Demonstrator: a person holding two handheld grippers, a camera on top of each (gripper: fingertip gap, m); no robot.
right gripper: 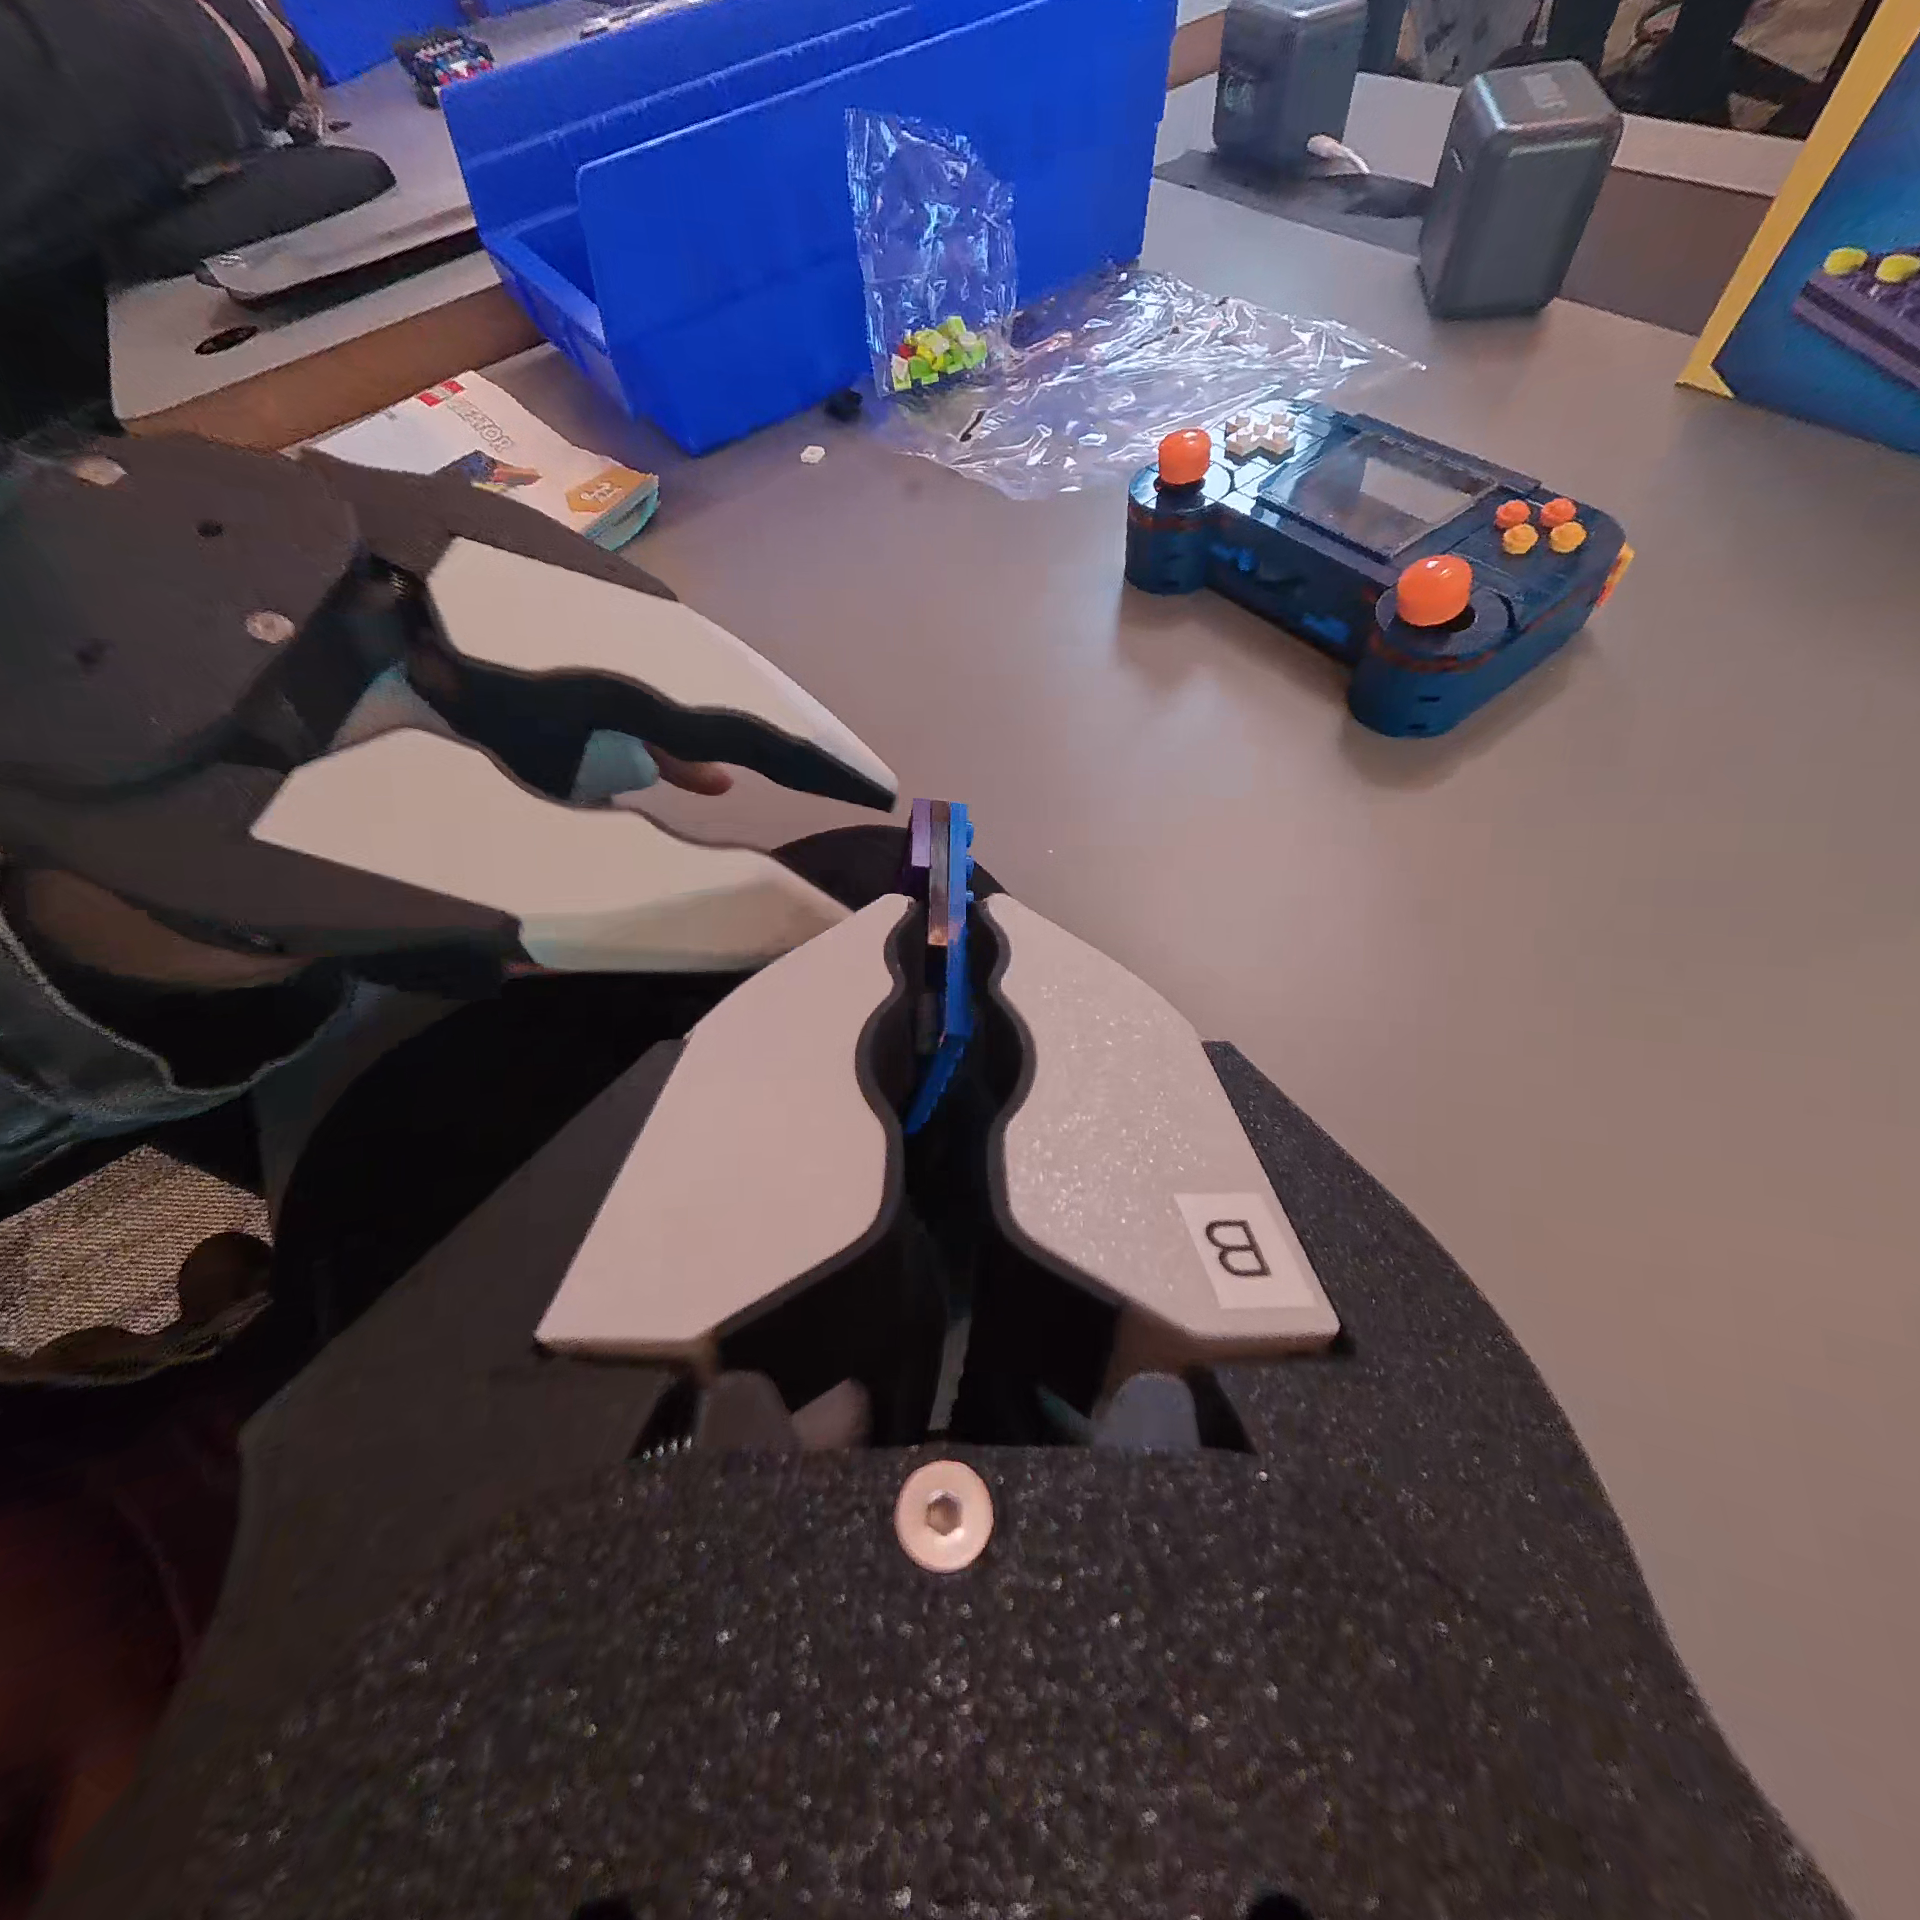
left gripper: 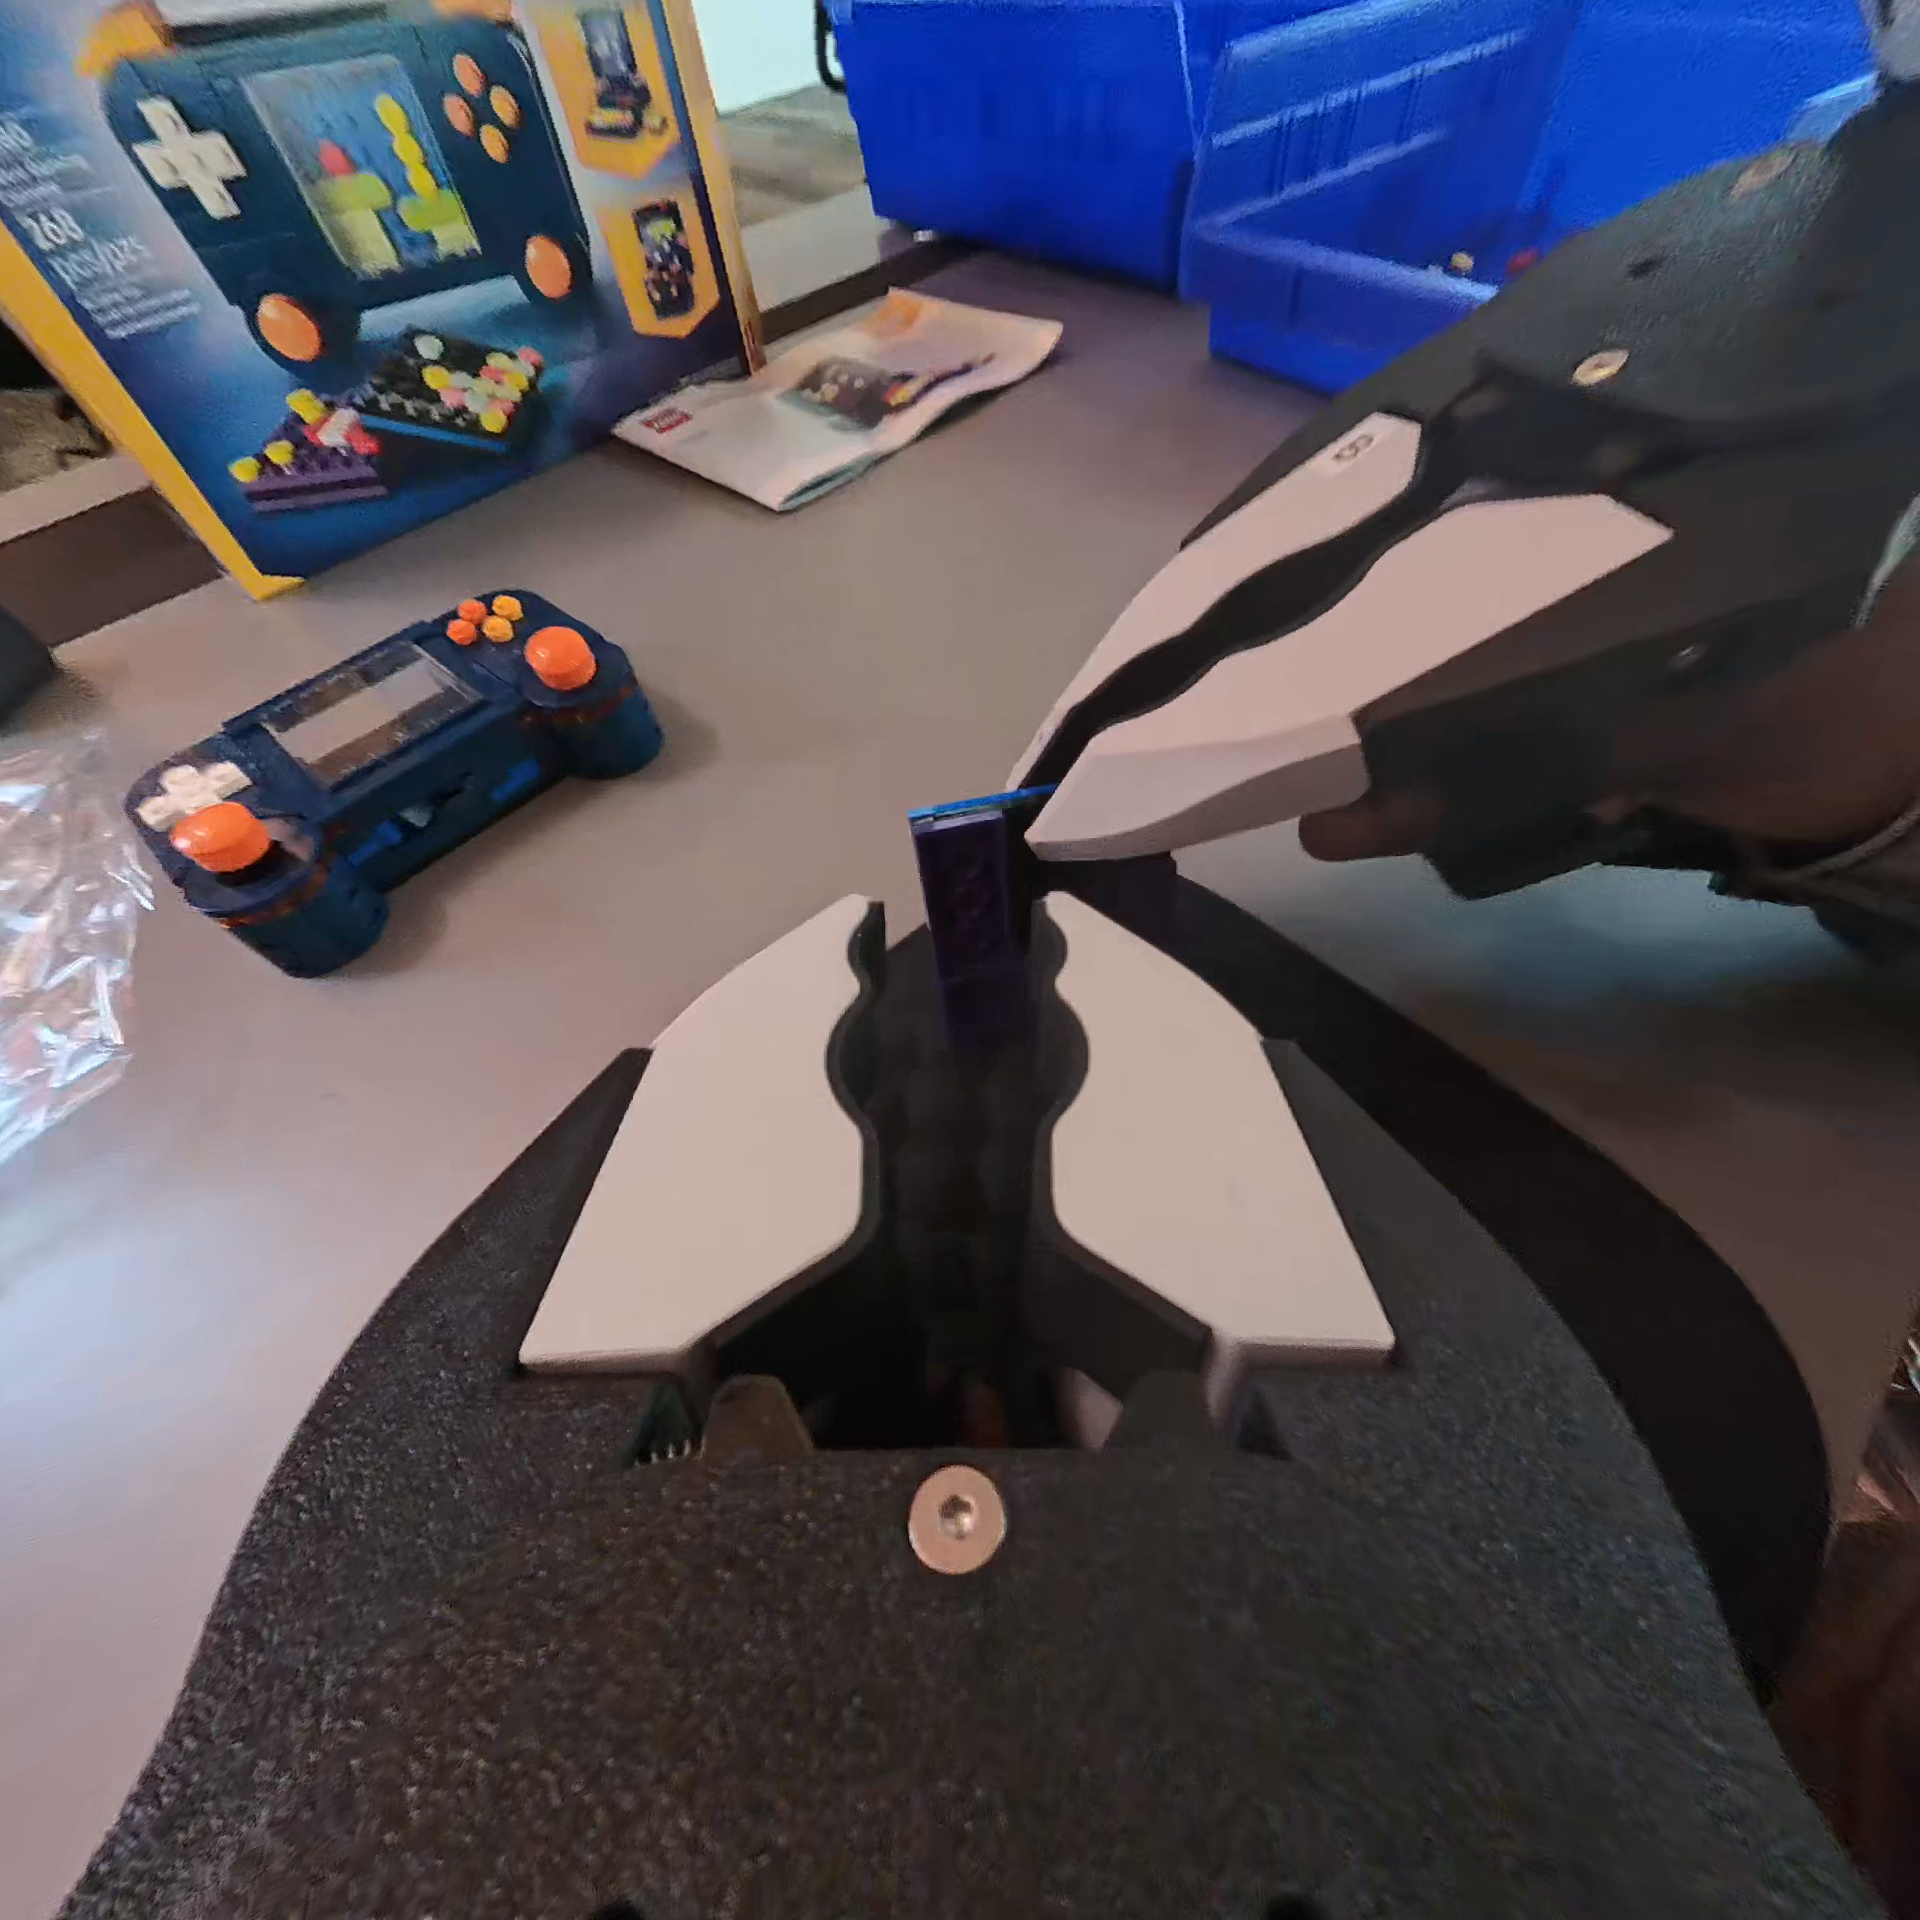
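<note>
Purple on one face and blue on the other, a thin stack of brick plates stands on edge in the air above the grey table, right where the two grippers meet. The right gripper has its jaws drawn in close on the blue plate, whose edge runs down between the dark pads, so this grip looks firm. The left gripper straddles the purple plate from the opposite side. Its jaws are narrowed, but a dark sliver shows beside the piece in its own view, and I cannot tell whether the pads actually clamp it or only sit around it. In the right wrist view the left gripper's tips reach the top of the stack just beside the right gripper's tips, nearly touching them. The two tools come in at an angle to each other, not in line.

A person's hand shows under the right gripper's body. Farther out on the table, well apart from the stack, rests a dark-blue brick-built game console with orange sticks and buttons. Beyond it lies crumpled clear wrap and a clear bag of green and yellow bricks — this bag leans against a blue bin. An instruction booklet lies flat near the printed box, which stands upright at the table's far side.
</note>
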